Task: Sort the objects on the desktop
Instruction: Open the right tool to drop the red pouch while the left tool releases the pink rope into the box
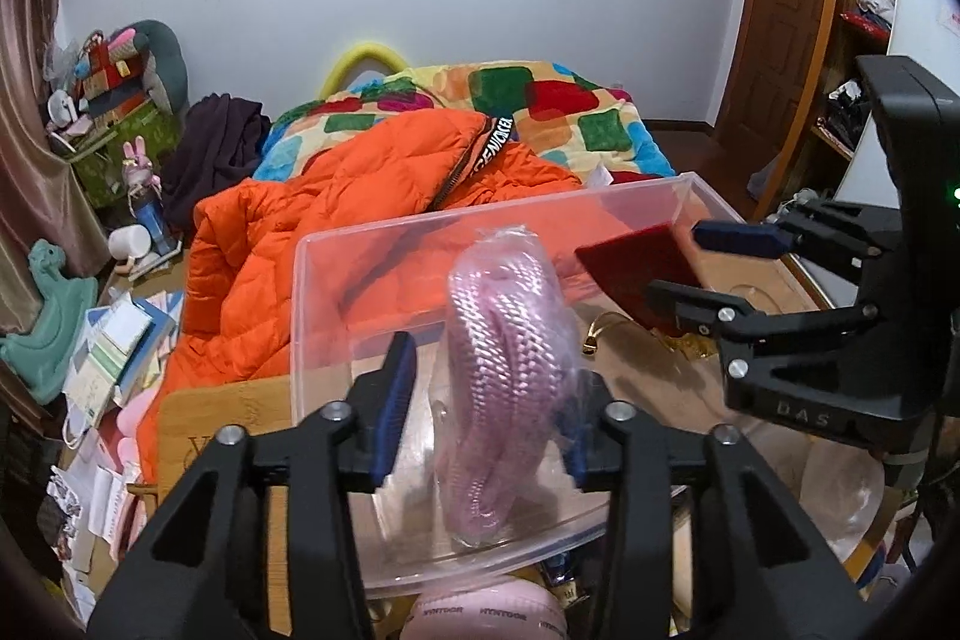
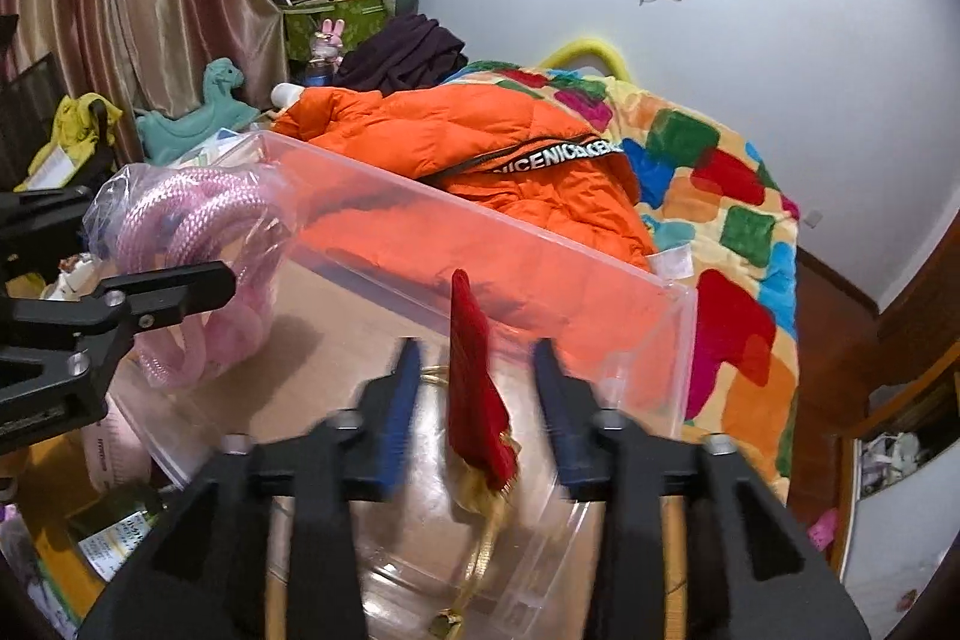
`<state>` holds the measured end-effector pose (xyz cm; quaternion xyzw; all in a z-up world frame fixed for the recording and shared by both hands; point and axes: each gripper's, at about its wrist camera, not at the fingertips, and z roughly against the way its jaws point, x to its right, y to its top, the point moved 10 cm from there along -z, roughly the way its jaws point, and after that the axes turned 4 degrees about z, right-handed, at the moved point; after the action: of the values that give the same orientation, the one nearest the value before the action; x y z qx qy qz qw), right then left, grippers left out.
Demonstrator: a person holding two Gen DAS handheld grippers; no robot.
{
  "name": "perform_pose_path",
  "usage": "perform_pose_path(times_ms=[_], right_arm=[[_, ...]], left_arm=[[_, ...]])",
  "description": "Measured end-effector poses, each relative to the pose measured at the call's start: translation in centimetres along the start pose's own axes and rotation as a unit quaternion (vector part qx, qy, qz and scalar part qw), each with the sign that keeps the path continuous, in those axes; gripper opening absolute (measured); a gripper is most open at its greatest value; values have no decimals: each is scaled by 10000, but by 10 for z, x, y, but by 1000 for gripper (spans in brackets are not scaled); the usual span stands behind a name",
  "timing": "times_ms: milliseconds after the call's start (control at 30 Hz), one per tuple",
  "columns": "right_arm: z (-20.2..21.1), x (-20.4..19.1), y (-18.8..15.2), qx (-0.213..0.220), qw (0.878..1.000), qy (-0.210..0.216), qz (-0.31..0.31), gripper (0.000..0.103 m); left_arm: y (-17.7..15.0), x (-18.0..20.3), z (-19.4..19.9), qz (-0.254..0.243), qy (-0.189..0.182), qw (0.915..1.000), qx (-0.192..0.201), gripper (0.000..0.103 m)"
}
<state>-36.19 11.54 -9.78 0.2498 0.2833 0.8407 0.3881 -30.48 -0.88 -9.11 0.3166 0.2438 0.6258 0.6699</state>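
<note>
A clear plastic bin [image 1: 336,244] [image 2: 678,334] stands on the wooden desk. My left gripper [image 1: 486,412] is open over the bin's near side, and a pink braided rope in a clear bag [image 1: 504,340] [image 2: 198,244] hangs blurred between its fingers, not clamped. My right gripper [image 2: 474,388] is open over the bin's right end; it also shows in the left wrist view [image 1: 708,268]. A red pouch [image 2: 477,376] [image 1: 642,268] with a gold chain [image 2: 480,550] stands on edge between its fingers, blurred, not clamped.
Behind the bin lies a bed with an orange down jacket [image 1: 336,196] and a colourful blanket [image 2: 738,232]. Papers and books [image 1: 120,340] are piled at left. A pink case [image 1: 480,610] lies at the near desk edge. A shelf and door [image 1: 798,40] stand at right.
</note>
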Motion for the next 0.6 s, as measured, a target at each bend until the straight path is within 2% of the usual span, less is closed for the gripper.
perform_pose_path(times_ms=[67, 200, 300, 467, 600], right_arm=[[4, -1, 2, 72, 9999, -115, 47, 56], [15, 0, 6, 239, 9986, -450, 159, 74], [25, -2, 10, 329, 9972, -625, 247, 77], [47, -3, 13, 461, 9948, -859, 280, 83], [64, 0, 12, 545, 9946, -863, 177, 84]], left_arm=[[1, 1, 3, 3, -3, 10000, 37, 55], [2, 2, 9, -9, -5, 9999, 110, 60], [4, 3, 20, -21, 21, 9998, 219, 73], [8, 5, 37, -9, 1, 9994, 342, 79], [10, 5, 56, 2, 46, 9987, 516, 84]])
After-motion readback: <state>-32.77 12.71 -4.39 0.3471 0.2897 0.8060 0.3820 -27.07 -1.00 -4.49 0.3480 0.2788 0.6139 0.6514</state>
